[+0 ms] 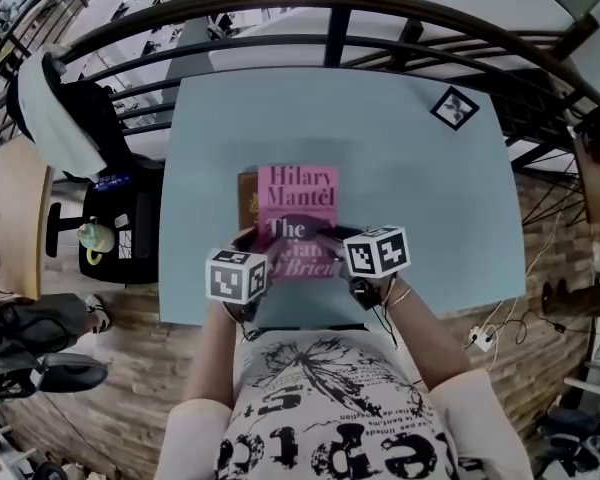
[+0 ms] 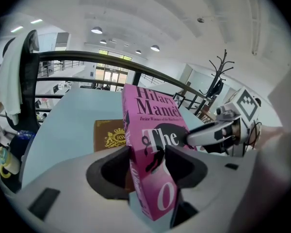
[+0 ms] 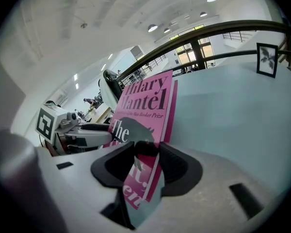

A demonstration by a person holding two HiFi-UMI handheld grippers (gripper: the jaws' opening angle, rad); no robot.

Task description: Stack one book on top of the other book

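Gripping the pink book from either side, left claw and right claw are each clamped on it. The brown book lies on the bench just beyond the left claw, seemingly partly beneath.

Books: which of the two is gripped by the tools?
The pink paperback book, clamped by the left tool and the right tool; the brown gold-crested book lies flat on the pale blue table, ungripped.

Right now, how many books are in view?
2. The pink book is gripped at its near edge by the left tool and the right tool. The brown book lies on the blue table, mostly hidden behind the pink one. No other book shows.
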